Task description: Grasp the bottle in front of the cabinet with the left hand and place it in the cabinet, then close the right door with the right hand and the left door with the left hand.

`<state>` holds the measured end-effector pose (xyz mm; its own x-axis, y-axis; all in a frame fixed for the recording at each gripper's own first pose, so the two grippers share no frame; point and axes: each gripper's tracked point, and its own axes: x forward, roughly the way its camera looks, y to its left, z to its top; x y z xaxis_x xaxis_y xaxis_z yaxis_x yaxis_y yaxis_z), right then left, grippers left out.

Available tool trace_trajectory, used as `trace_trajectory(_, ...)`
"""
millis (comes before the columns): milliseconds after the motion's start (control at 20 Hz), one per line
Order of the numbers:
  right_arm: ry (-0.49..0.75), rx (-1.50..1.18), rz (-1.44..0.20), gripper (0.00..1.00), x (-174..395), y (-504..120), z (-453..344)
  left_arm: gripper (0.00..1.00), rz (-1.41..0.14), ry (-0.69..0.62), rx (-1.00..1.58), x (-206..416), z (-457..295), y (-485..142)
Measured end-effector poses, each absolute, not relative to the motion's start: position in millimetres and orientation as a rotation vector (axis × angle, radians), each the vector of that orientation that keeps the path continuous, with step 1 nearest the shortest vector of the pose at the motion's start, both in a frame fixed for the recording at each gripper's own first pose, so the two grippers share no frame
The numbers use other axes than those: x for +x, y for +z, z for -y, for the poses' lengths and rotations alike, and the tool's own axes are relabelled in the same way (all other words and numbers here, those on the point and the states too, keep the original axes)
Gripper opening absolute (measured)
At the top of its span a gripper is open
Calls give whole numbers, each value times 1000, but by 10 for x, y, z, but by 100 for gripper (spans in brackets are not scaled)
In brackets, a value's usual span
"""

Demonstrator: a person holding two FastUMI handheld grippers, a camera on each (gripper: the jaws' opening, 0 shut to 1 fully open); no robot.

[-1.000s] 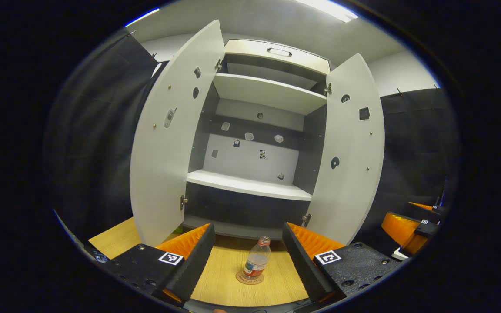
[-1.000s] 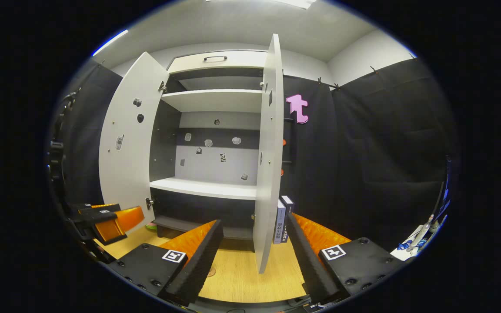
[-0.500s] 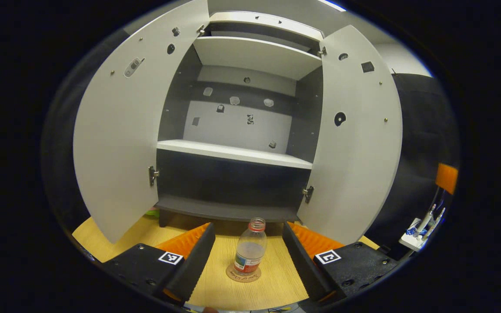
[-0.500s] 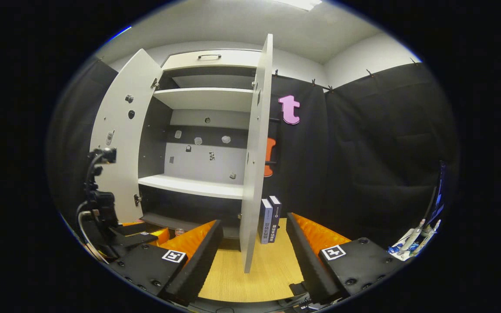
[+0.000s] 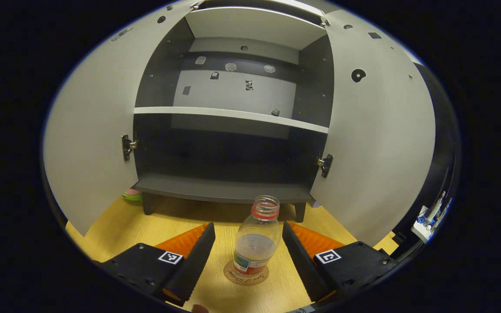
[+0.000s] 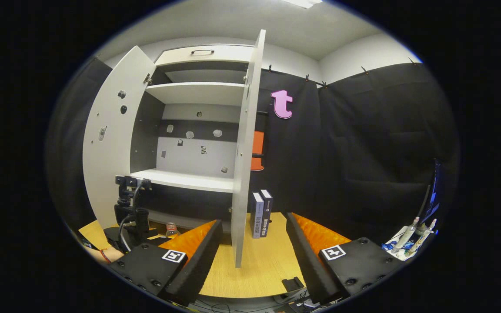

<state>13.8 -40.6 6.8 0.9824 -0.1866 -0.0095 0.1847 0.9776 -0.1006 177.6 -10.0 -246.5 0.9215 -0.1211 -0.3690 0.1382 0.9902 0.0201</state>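
Left gripper (image 5: pixel 247 250) spread wide, low over table (image 5: pixel 163 221), bottle (image 5: pixel 255 241) between its fingers, neither finger touching it. Bottle upright, uncapped, on round coaster (image 5: pixel 246 277), just in front of cabinet (image 5: pixel 228 191) bottom front edge, toward right side. Left door (image 5: pixel 89 130) and right door (image 5: pixel 376 139) both swung open. Cabinet bottom compartment dark, white shelf (image 5: pixel 231 116) above.

Right gripper (image 6: pixel 255 256) spread, holding nothing, level with right door's (image 6: pixel 244 165) edge. Two books (image 6: pixel 261 213) upright on table beside that door, toward table back edge. Left gripper (image 6: pixel 131 217) low at left, bottle top (image 6: pixel 171 228) beside it.
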Motion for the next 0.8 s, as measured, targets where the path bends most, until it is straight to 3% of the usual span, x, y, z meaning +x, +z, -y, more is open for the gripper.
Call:
trace_trajectory(50,-198,-100,-22,97,120,57,448,95,-384,-135,50,1813,117,-2535)
trace_trajectory(150,-225,-102,-27,97,90,50,557,96,-416,-121,58,1860,111,-2673)
trace_trajectory(200,-237,-102,-31,92,78,46,600,95,-425,-113,61,1886,109,-2720)
trace_trajectory(350,-265,-105,-51,92,23,6,715,95,-452,-101,62,1973,131,-2906)
trace_trajectory(400,-272,-109,-57,97,3,-8,749,95,-463,-89,65,1986,118,-2956)
trace_trajectory(450,-280,-115,-63,92,-19,-21,781,95,-470,-76,64,1992,104,-3008)
trace_trajectory(600,-304,-131,-77,92,-56,-36,862,95,-491,-75,35,2017,141,-3147)
trace_trajectory(700,-314,-134,-78,92,-67,-34,883,80,-486,-88,45,2042,174,-3153)
trace_trajectory(800,-311,-136,-77,92,-62,-35,864,78,-521,-114,50,1978,196,-3144)
